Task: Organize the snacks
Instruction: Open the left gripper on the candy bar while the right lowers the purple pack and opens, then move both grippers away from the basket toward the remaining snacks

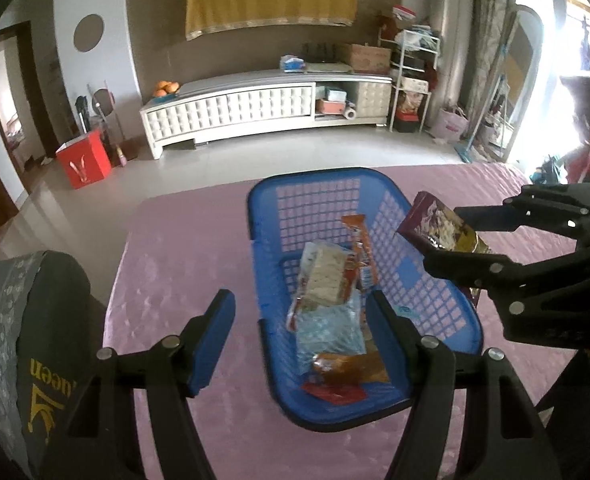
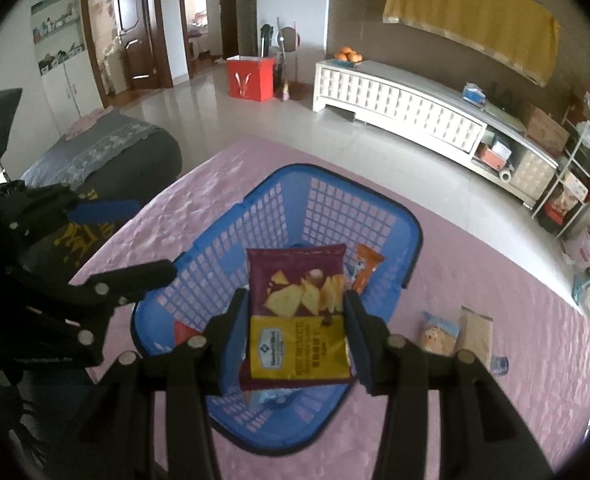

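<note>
A blue mesh basket (image 1: 315, 174) (image 2: 415, 232) stands on the pink-covered table. Inside lie a cracker packet (image 1: 323, 280), an orange wrapper (image 1: 359, 240), a pale blue packet (image 1: 331, 328), a brownish packet (image 1: 351, 364) and a red packet (image 1: 335, 392). My left gripper (image 1: 299, 300) (image 2: 155, 236) hangs open over the basket's near left side, holding nothing. My right gripper (image 2: 295, 296) (image 1: 443, 236) is shut on a maroon-and-yellow chip bag (image 2: 295, 312) (image 1: 439, 232), held above the basket's right rim.
More snacks lie on the cloth right of the basket: a pale blue packet (image 2: 435, 332), a tan packet (image 2: 475, 332) and a small blue one (image 2: 499, 364). A dark grey cushion (image 1: 35, 340) (image 2: 107, 152) sits beside the table's left edge. Tiled floor lies beyond.
</note>
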Tool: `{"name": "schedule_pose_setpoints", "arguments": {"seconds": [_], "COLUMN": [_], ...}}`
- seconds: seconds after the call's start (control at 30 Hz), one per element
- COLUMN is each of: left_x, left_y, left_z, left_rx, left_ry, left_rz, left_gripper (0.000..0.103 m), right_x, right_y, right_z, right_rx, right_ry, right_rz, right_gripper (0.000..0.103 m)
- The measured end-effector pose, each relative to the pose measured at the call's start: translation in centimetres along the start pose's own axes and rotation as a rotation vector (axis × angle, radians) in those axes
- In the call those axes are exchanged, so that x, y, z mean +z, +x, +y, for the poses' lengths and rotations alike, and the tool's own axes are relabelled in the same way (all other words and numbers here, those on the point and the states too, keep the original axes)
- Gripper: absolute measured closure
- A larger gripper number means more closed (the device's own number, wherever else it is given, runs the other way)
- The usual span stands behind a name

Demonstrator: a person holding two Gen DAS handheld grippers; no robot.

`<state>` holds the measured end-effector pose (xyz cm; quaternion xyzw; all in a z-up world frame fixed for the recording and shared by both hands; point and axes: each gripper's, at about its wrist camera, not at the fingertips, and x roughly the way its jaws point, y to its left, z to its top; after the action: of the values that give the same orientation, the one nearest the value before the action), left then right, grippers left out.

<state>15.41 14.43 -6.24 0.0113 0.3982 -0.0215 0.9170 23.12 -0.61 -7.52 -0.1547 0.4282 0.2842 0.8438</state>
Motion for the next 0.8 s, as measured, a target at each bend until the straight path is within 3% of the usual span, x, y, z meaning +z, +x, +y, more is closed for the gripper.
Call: {"name": "schedule_pose_setpoints", "arguments": {"seconds": [0.57, 0.7, 0.8], "left_x": [0.2, -0.1, -0.2], "left_y": [3.6, 3.8, 3.7], "left_z": [2.0, 2.1, 2.1], "left_rx": [-0.025, -0.025, -0.018], "left_ry": [-0.056, -0.066, -0.073], "left_rz": [0.022, 0.03, 0.037], "left_gripper": [0.038, 0.038, 0.038], "right_x": [0.1, -0.3, -0.6], "right_y": [4.8, 4.6, 3.4], "right_z": [-1.2, -1.2, -1.4], "right_rx": [-0.11, -0.159, -0.167], "right_ry": [-0.049, -0.088, -0.081], "right_rz": [0.111, 0.111, 0.078], "right_gripper": [0.051, 0.018, 0.01]}}
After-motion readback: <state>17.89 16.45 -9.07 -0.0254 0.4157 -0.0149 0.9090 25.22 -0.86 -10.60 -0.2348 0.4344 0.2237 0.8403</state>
